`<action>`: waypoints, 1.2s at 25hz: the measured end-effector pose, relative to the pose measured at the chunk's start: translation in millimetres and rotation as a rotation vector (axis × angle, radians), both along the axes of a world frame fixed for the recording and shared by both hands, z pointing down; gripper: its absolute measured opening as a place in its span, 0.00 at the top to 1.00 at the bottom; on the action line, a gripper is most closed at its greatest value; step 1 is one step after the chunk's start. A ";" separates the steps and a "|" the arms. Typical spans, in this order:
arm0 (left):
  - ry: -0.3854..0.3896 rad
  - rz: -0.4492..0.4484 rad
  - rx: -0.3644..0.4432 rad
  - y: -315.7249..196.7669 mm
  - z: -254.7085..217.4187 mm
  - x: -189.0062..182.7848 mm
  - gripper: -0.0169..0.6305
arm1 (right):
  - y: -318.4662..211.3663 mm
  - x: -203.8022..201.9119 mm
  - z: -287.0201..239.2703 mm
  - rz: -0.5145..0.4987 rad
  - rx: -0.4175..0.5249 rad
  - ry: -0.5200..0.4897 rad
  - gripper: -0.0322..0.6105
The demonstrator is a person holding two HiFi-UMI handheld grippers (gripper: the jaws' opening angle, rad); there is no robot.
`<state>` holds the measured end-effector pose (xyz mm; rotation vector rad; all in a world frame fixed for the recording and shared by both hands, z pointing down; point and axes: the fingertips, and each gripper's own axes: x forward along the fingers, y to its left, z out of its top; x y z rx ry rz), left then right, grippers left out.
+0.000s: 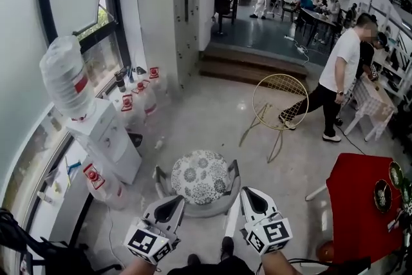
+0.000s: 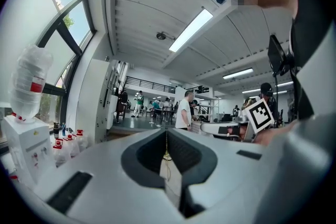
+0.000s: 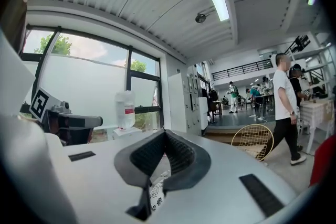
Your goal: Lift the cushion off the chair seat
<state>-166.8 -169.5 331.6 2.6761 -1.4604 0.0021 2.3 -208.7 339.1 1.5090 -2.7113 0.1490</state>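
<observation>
A pale, glossy floor (image 1: 212, 113) is seen below. At its near end a grey chair (image 1: 219, 206) is set, with a red table (image 1: 357, 216) to the right and a water dispenser (image 1: 106, 138) by the windows on the left. Further off a gold wire chair (image 1: 280, 100) is seen, with a person (image 1: 341, 67) striding beside it. Beyond them, steps (image 1: 251, 67) lead up to a busy hall.

Both grippers are held level, side by side, pointed at the grey chair. The left gripper (image 1: 177, 200) is closed on nothing, and the right gripper (image 1: 245, 192) is likewise closed and empty.

The cushion (image 1: 201, 176) is laid flat on the seat, covering it nearly to its edges, just beyond the gripper tips. It is round, so no long axis can be given.
</observation>
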 end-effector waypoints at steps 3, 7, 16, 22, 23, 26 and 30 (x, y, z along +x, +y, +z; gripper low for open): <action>-0.012 -0.014 0.007 -16.0 -5.4 12.9 0.96 | -19.1 5.5 -5.7 -0.034 0.007 -0.008 0.94; -0.033 -0.037 -0.004 -36.8 -4.1 28.1 0.96 | -43.6 17.7 -12.7 -0.060 0.019 -0.018 0.94; -0.083 -0.060 0.015 -89.2 -5.0 64.7 0.96 | -88.5 46.3 -14.6 -0.144 0.032 -0.015 0.94; -0.104 -0.110 -0.003 -117.2 2.6 77.4 0.96 | -112.9 65.0 -10.8 -0.192 0.037 -0.016 0.94; -0.107 -0.114 -0.012 -121.0 5.8 78.5 0.96 | -117.3 66.3 -9.9 -0.198 0.034 -0.014 0.94; -0.118 -0.123 -0.049 -131.8 17.1 76.9 0.96 | -129.7 64.2 -5.8 -0.209 0.019 -0.015 0.94; -0.136 -0.133 -0.097 -154.4 44.5 65.6 0.96 | -149.0 56.0 10.6 -0.208 -0.006 -0.004 0.94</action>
